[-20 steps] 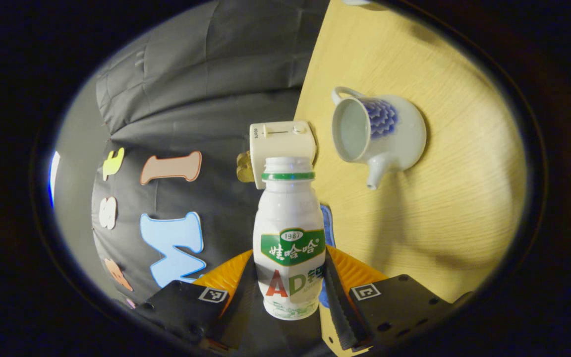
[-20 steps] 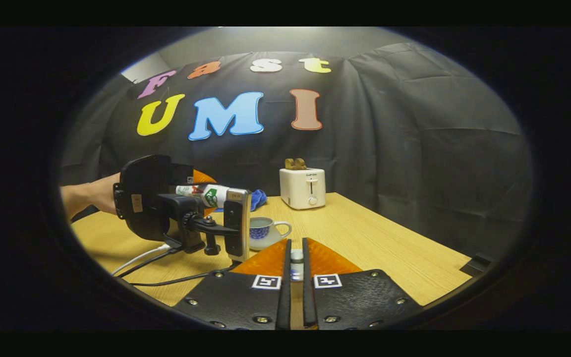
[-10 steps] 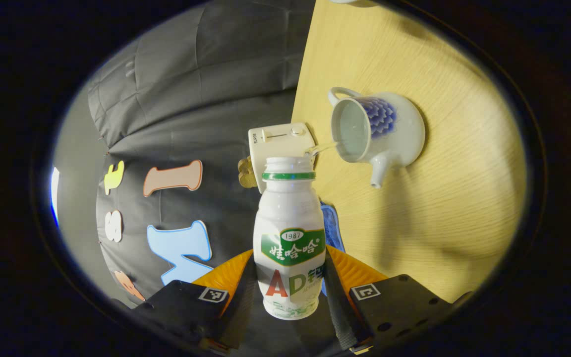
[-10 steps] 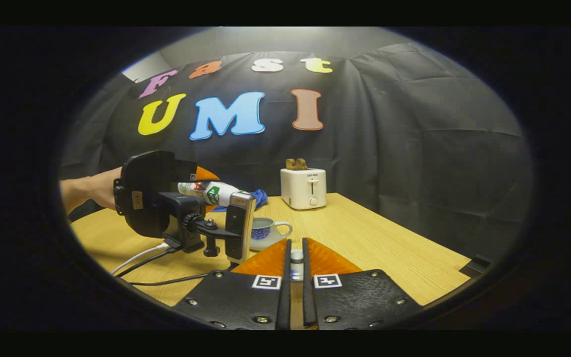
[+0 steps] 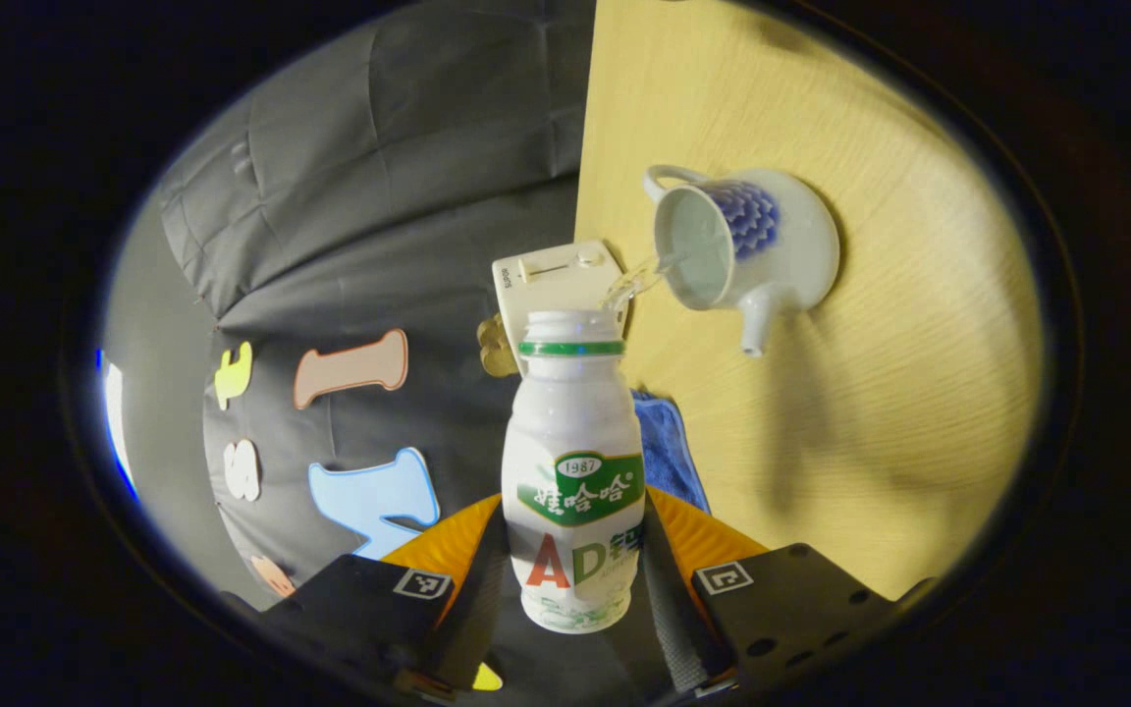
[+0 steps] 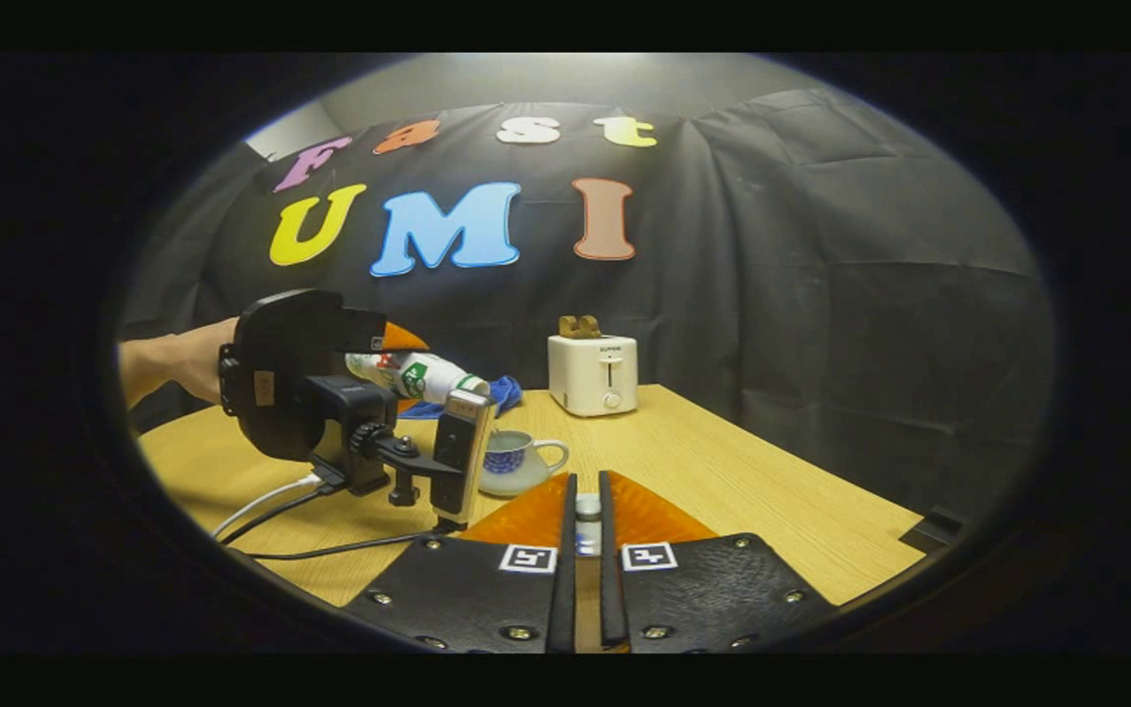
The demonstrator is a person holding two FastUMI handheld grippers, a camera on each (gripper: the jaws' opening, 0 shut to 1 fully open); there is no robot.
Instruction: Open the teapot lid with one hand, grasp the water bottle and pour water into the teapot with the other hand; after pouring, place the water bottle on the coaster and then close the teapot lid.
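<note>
Wooden table (image 6: 723,471): teapot (image 6: 516,463), toaster (image 6: 592,373), blue cloth (image 5: 669,457).

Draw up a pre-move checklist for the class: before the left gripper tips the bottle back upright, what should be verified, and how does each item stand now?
1. Left gripper shut on the water bottle: ok, both fingers press its sides.
2. Bottle uncapped and tilted toward the teapot: ok.
3. Water stream lands inside the open teapot: ok, it arcs into the mouth.
4. Teapot lid kept clear, held in the right gripper: ok, a small knob sits between the closed fingers.
5. Water level in the teapot: cannot tell.
6. Coaster free for the bottle: cannot tell; a blue cloth lies behind the bottle.
</note>
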